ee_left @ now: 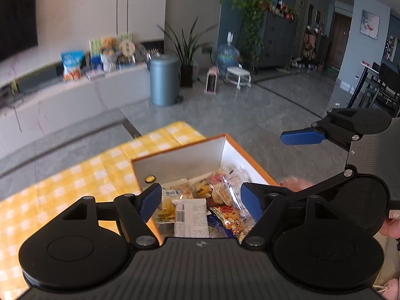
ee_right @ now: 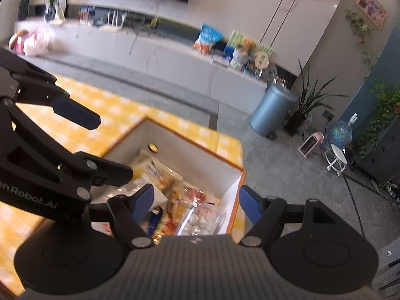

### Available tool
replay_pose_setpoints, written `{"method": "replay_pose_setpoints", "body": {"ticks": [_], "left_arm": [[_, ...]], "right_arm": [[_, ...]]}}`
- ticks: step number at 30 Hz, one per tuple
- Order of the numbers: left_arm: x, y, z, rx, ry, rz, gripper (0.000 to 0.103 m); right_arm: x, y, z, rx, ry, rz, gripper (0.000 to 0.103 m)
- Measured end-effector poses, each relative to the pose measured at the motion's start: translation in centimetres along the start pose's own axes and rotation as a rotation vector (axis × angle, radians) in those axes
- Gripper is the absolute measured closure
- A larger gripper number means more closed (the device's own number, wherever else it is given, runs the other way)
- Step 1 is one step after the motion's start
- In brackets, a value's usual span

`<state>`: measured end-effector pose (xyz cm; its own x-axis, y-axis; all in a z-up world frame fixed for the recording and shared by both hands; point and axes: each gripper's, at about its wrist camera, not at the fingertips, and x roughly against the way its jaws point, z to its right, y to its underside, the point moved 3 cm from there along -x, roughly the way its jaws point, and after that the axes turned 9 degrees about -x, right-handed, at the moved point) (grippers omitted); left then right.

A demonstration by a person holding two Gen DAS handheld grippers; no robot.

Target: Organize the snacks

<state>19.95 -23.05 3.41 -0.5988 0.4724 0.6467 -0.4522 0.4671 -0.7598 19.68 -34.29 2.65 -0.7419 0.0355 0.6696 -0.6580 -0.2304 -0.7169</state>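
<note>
An orange box with white inner walls (ee_left: 175, 162) stands open on a yellow checked tablecloth (ee_left: 75, 175). Several wrapped snack packets (ee_left: 225, 195) lie heaped inside it. My left gripper (ee_left: 201, 197) hangs open above the packets, nothing between its blue pads. My right gripper (ee_left: 292, 165) is beside it on the right, one blue finger (ee_left: 302, 137) showing. In the right wrist view my right gripper (ee_right: 196, 200) is open and empty over the box (ee_right: 195, 160) near its right corner, above the snacks (ee_right: 180, 200). My left gripper (ee_right: 105, 145) stands at the left.
The table ends just past the box, with grey tiled floor beyond. A blue bin (ee_left: 163, 80), a potted plant (ee_left: 187, 50), a pink heater (ee_left: 212, 81) and a white stool (ee_left: 238, 75) stand on the floor. Snack bags (ee_left: 72, 65) sit on a low white cabinet.
</note>
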Motion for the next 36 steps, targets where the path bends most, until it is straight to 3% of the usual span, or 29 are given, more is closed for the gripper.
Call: {"method": "replay_pose_setpoints", "body": {"ticks": [7, 10, 13, 20, 25, 36], "left_arm": [[7.0, 0.8, 1.0, -0.049, -0.095, 0.086, 0.014], [9.3, 1.7, 1.8, -0.074, -0.136, 0.114, 0.013], [10.5, 3.2, 2.1, -0.062, -0.169, 0.131, 0.011], [10.6, 8.4, 1.7, 0.07, -0.246, 0.08, 0.01], [9.3, 11.6, 1.8, 0.08, -0.304, 0.009, 0.01], [8.1, 15.8, 2.1, 0.089, -0.298, -0.045, 0.01]], "right_arm": [[6.8, 0.5, -0.8, -0.071, -0.017, 0.063, 0.029], [8.9, 1.2, -0.5, -0.142, -0.028, 0.065, 0.02], [10.8, 2.7, -1.2, -0.186, -0.031, 0.084, 0.02], [12.0, 7.4, -4.6, -0.259, -0.021, 0.099, 0.013], [11.0, 9.9, -7.0, -0.339, -0.038, 0.061, 0.013], [8.6, 12.2, -9.3, -0.416, 0.014, -0.011, 0.013]]}}
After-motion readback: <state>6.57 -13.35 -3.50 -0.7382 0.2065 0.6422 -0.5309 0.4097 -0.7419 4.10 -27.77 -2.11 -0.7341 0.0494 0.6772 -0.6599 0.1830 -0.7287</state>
